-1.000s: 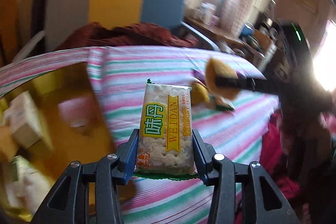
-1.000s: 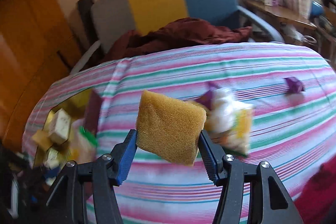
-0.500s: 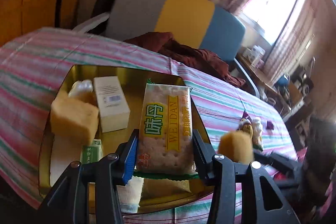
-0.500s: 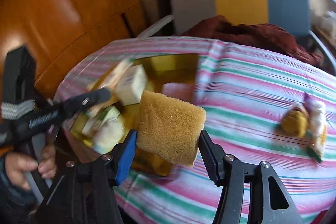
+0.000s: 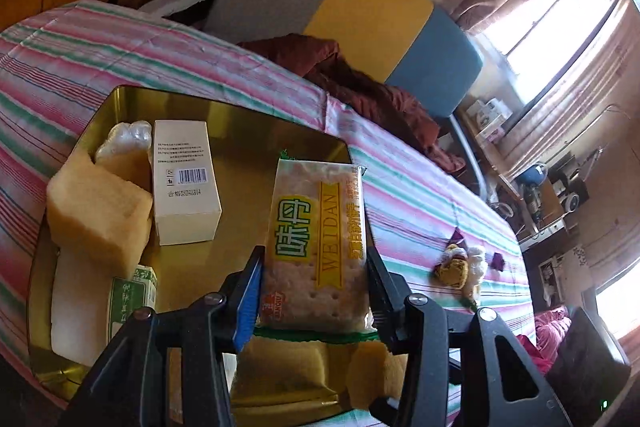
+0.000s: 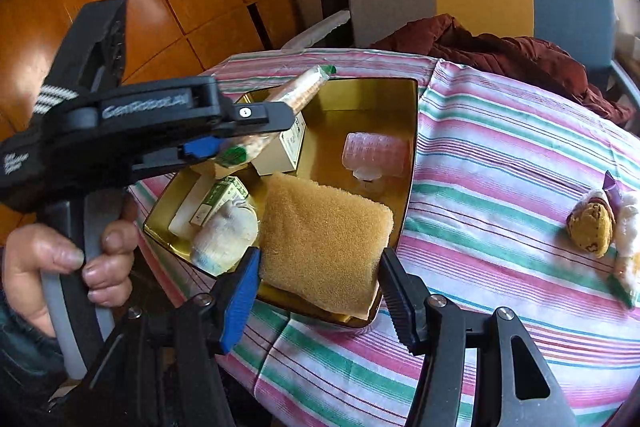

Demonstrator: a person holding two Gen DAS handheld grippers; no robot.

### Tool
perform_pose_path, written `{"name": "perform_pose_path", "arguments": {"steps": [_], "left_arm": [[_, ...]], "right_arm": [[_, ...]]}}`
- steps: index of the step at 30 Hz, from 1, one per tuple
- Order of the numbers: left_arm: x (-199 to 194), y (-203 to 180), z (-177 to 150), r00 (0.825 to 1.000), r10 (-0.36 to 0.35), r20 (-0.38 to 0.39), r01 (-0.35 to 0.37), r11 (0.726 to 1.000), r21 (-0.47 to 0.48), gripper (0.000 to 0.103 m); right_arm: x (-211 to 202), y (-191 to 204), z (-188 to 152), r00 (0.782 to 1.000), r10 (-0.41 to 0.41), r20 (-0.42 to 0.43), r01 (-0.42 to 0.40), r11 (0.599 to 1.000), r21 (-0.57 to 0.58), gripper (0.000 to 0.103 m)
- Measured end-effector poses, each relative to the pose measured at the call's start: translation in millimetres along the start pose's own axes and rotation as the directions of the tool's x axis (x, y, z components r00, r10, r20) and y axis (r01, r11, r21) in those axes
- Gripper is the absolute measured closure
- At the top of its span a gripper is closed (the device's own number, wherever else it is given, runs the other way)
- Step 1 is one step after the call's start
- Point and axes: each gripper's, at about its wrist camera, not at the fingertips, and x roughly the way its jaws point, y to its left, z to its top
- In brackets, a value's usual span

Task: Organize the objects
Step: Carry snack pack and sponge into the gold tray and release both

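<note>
Over the gold tin (image 6: 412,131): cracker packet (image 5: 316,247) clamped in left gripper (image 5: 316,291), sponge (image 6: 324,243) clamped in right gripper (image 6: 320,291); both carried here from the striped cloth (image 6: 500,163); release judged due next.

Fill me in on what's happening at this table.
A person is sorting loose items into a gold tin on the striped tablecloth. The left gripper holds a cracker packet over the tin, and the right gripper holds a yellow sponge at its near edge. A small toy lies outside the tin.
</note>
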Motion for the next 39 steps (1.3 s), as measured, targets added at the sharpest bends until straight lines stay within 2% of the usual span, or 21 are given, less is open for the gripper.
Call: {"name": "perform_pose_path", "arguments": {"steps": [3,5,8,14,22,26,28,35,39], "left_arm": [[8.0,-0.2,5.9,1.0,-0.023,-0.018,0.023,1.0,-0.013,0.047],[14.5,-1.6,9.3,0.999,-0.029,-0.043,0.029,1.0,-0.009,0.047],[13.4,-0.6,9.0,0.999,-0.02,-0.036,0.019,1.0,-0.013,0.047],[-9.3,4.4,0.8,0.998,0.053,0.028,-0.053,0.998,0.032,0.047],[-45.1,6.0,-9.4,0.981,0.138,0.14,-0.153,0.982,0.108,0.047],[-54.0,6.6,-14.4,0.975,0.153,0.162,-0.176,0.975,0.134,0.047],[-59.2,6.6,-16.9,0.972,0.16,0.175,-0.186,0.972,0.145,0.047],[-69.8,8.0,-24.4,0.955,0.203,0.216,-0.241,0.956,0.165,0.047],[-71.5,6.8,-32.3,0.935,0.255,0.246,-0.303,0.936,0.182,0.047]], "right_arm": [[-0.5,-0.8,0.1,1.0,0.006,-0.003,-0.006,1.0,0.001,0.044],[0.9,0.0,-0.4,1.0,0.007,-0.008,-0.007,1.0,-0.003,0.044],[1.7,0.5,-1.3,1.0,0.009,-0.013,-0.009,1.0,-0.007,0.044],[6.0,0.5,-1.4,1.0,0.01,-0.025,-0.01,1.0,-0.009,0.044],[10.8,6.7,4.5,1.0,0.0,-0.022,0.0,0.999,-0.032,0.043],[22.7,11.7,11.4,0.999,0.03,-0.037,-0.031,0.999,-0.033,0.034],[30.1,13.4,12.5,0.997,0.061,-0.052,-0.062,0.998,-0.018,0.015],[27.8,10.2,7.5,0.997,0.054,-0.057,-0.053,0.999,0.01,0.01],[17.3,8.1,7.5,1.0,0.014,-0.023,-0.014,1.0,0.02,0.0]]}}
